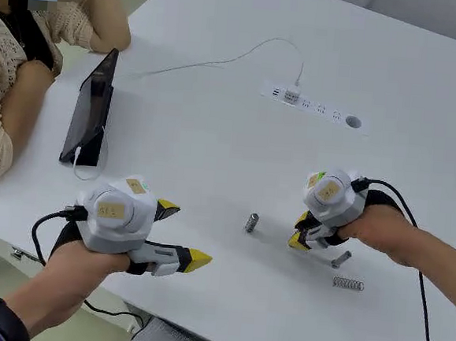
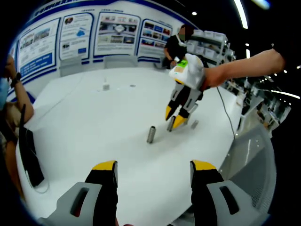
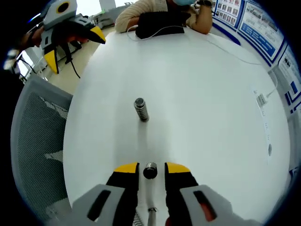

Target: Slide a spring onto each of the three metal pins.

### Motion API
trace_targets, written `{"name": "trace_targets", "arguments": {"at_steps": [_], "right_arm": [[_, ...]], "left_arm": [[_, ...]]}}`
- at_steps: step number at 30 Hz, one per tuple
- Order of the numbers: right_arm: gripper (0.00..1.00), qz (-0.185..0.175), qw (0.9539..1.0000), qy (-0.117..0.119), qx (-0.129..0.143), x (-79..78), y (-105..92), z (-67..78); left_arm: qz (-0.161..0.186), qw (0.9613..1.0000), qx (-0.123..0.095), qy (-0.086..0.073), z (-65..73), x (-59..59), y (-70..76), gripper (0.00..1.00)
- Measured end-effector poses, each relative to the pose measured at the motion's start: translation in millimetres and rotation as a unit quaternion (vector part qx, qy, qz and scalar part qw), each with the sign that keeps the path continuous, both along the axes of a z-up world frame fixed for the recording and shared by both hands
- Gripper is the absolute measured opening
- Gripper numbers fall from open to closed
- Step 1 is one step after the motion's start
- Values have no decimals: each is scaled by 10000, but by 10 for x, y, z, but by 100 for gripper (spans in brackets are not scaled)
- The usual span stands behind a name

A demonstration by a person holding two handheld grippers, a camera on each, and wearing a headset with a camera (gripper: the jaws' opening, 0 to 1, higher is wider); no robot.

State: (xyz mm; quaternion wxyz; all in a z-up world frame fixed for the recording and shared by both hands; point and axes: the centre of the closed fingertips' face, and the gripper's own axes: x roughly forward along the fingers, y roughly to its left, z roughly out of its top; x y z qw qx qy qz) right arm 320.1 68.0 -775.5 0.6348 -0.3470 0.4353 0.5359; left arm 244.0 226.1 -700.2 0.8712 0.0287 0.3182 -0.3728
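The white table (image 1: pixel 215 138) takes up most of the head view. At its far left a dark tablet (image 1: pixel 89 112) stands propped up, with a thin white cable (image 1: pixel 78 168) looping at its near end. Far right of centre lies a white power strip (image 1: pixel 312 106) with a plug (image 1: pixel 291 95) in it, whose cord (image 1: pixel 221 62) trails left. Near the middle a pin wearing a spring (image 1: pixel 251 222) stands upright. To its right a second pin (image 3: pixel 150 170) stands clamped in the right gripper (image 1: pixel 299 230). Nearer and further right, a short metal piece (image 1: pixel 340 259) lies on its side, and just beyond it a loose spring (image 1: pixel 348 283).
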Motion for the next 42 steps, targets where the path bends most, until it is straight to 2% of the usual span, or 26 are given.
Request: {"name": "trace_targets", "arguments": {"at_steps": [5, 9, 11, 12, 14, 21, 27, 30, 34, 42], "right_arm": [[30, -247, 9996, -80, 126, 45, -59, 94], [36, -606, 9975, -81, 364, 56, -92, 177], [39, -752, 9955, -40, 578, 33, -86, 230], [39, -884, 9934, -84, 726, 37, -82, 258], [40, -1093, 9907, -83, 805, 32, -112, 276], [42, -1651, 9793, -313, 1129, 59, -211, 357], [43, -2092, 9658, -441, 1470, 44, -292, 466], [45, -2202, 9633, -505, 1449, 21, -366, 481], [47, -2435, 9556, -579, 1554, -26, -468, 531], [50, -2935, 9357, -719, 1819, -162, -735, 619]], "left_arm": [[-21, 10000, -21, -13, 8, -7, -29, 64], [-45, 10000, -48, -22, 24, -17, -68, 64], [-62, 10000, -56, -25, 27, -27, -85, 64], [-67, 10000, -63, -26, 31, -32, -94, 64], [-70, 9999, -81, -24, 36, -37, -103, 64], [-110, 9999, -113, -48, 77, -32, -129, 64], [-144, 9998, -125, -66, 111, -12, -162, 64], [-148, 9998, -137, -71, 126, -1, -177, 64], [-168, 9997, -156, -64, 121, 20, -208, 64], [-309, 9994, -145, -66, 123, 29, -334, 65]]}}
